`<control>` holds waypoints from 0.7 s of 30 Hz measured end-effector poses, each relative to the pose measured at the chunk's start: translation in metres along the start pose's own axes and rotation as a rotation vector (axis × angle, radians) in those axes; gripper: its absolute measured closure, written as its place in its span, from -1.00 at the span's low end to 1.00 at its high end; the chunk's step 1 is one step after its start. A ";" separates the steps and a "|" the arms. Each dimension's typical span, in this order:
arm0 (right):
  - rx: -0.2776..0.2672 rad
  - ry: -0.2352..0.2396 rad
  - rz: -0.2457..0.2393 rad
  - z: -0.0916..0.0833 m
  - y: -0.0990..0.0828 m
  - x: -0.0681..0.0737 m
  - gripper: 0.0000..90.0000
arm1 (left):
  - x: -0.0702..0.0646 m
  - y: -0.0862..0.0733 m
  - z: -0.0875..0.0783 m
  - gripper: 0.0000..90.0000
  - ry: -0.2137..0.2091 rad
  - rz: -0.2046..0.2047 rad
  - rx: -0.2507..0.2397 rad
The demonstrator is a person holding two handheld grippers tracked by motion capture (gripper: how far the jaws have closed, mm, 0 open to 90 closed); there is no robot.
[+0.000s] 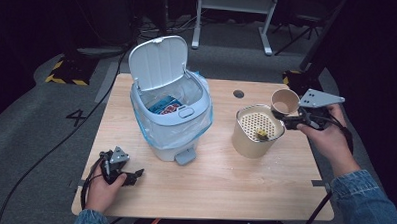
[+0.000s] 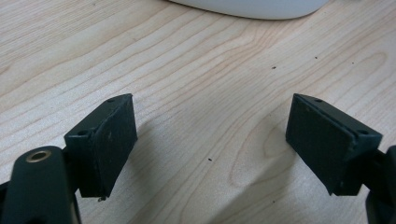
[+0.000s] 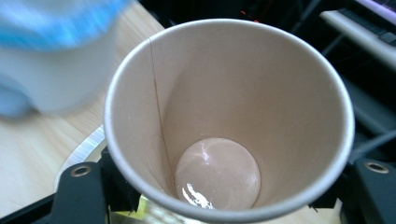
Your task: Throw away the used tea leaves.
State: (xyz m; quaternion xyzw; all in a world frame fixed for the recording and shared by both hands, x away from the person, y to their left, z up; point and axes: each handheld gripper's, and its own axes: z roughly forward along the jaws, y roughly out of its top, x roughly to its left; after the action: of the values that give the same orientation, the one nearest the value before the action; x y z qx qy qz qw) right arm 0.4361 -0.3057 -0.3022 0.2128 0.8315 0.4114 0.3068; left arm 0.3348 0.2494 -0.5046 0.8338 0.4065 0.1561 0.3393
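Observation:
A tan paper cup (image 1: 285,101) (image 3: 224,116) hangs tipped above the right rim of a beige strainer pot (image 1: 256,131), with my right gripper (image 1: 289,119) shut on its lower wall. A little brownish liquid glistens at the cup's bottom. A yellow-green scrap (image 1: 261,133) lies on the pot's perforated insert. My left gripper (image 1: 134,176) (image 2: 212,144) rests low at the table's front left, open, with bare wood between its pads. The white pedal bin (image 1: 169,113) stands mid-table with its lid (image 1: 157,62) up and a blue-edged liner inside.
The wooden table (image 1: 209,187) has a round cable hole (image 1: 238,93) behind the pot. The bin's white base (image 2: 252,7) lies just ahead of my left gripper. A desk frame (image 1: 235,13) and cables stand on the dark floor beyond the table.

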 end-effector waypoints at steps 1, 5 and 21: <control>-0.015 0.020 0.030 -0.002 0.000 0.001 -0.33 | 0.001 0.000 0.000 -0.63 -0.006 0.005 -0.001; -0.041 0.097 0.084 -0.006 0.003 0.004 -0.33 | 0.004 0.000 0.000 -0.63 -0.031 0.025 -0.001; -0.071 0.332 0.154 -0.027 0.001 0.015 -0.33 | 0.006 0.000 -0.001 -0.63 -0.043 0.047 0.001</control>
State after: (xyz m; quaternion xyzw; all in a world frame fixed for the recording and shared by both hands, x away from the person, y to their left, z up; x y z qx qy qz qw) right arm 0.4069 -0.3116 -0.2932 0.1942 0.8370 0.4921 0.1400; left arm 0.3380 0.2544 -0.5046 0.8464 0.3797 0.1459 0.3437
